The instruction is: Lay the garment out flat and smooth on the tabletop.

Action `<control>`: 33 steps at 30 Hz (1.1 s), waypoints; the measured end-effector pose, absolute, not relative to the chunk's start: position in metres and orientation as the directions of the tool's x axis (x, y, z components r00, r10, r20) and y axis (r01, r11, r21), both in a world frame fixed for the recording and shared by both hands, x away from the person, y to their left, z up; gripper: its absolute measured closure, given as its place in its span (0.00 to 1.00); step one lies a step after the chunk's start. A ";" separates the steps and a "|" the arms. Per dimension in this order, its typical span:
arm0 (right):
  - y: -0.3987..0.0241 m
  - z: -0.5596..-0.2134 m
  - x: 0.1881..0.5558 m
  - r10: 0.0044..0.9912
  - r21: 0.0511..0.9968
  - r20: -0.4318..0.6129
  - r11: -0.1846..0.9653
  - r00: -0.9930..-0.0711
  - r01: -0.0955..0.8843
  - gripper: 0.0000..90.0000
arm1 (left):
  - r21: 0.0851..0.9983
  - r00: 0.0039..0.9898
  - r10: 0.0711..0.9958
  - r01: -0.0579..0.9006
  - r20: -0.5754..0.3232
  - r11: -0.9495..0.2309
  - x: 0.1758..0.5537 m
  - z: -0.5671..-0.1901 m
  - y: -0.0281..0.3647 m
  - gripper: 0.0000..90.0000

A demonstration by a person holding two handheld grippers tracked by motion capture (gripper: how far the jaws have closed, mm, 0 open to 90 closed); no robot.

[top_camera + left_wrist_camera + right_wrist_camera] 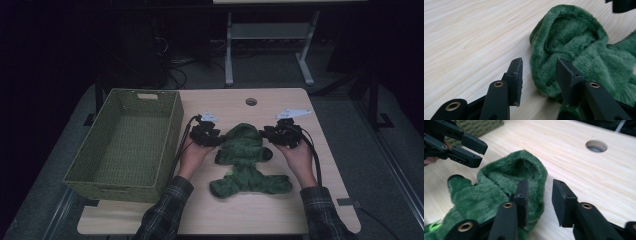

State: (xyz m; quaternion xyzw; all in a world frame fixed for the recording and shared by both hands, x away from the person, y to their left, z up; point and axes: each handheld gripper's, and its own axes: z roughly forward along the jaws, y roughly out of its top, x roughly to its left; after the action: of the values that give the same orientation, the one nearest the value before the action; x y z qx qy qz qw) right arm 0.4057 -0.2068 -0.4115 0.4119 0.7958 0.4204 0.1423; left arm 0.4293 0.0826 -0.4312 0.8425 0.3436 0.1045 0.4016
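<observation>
Left gripper (216, 137): jaws part open, nothing pinched; in the left gripper view one pad sits over bare wood, the other over the fleece edge, no press. Right gripper (266, 135): jaws also part open, empty; in the right gripper view the hood rim lies under one jaw, not clamped.

Green fleece garment (246, 162) lies flat mid-table (280, 215), hood end between the two grippers, touching or just beside both. Wicker basket (125, 145) stands left of the garment, near it, empty.

Looks like a release or regrip at the hood. To do it well: bite the hood rim evenly on both sides, pads fully over fabric, not wood, before lifting.

Both hands low, palms down, forearms coming in beside the garment, grippers aimed inward at the hood.
</observation>
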 end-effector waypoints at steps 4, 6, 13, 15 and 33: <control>-0.201 -0.418 0.417 0.772 0.773 0.125 0.318 -0.623 0.549 0.75 | 0.747 0.735 0.667 0.510 -0.120 -0.427 0.435 -0.437 0.081 0.64; -0.198 -0.427 0.423 0.775 0.752 0.142 0.320 -0.616 0.576 0.76 | 0.734 0.739 0.661 0.519 -0.128 -0.438 0.438 -0.443 0.080 0.66; -0.200 -0.432 0.431 0.790 0.752 0.110 0.331 -0.603 0.571 0.97 | 0.744 0.758 0.646 0.485 -0.095 -0.460 0.449 -0.444 0.073 0.98; -0.201 -0.429 0.430 0.792 0.763 0.093 0.333 -0.604 0.554 0.97 | 0.769 0.752 0.654 0.467 -0.085 -0.437 0.448 -0.440 0.074 0.99; -0.217 -0.472 0.427 0.799 0.702 0.027 0.413 -0.601 0.581 0.96 | 0.747 0.727 0.684 0.486 -0.056 -0.455 0.454 -0.475 0.072 0.99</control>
State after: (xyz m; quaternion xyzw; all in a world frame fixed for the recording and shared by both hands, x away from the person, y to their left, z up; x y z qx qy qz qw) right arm 0.4268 -0.2170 -0.4718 0.4180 0.8254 0.3450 0.1581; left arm 0.4543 0.0721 -0.4750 0.8433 0.3468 0.1273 0.3904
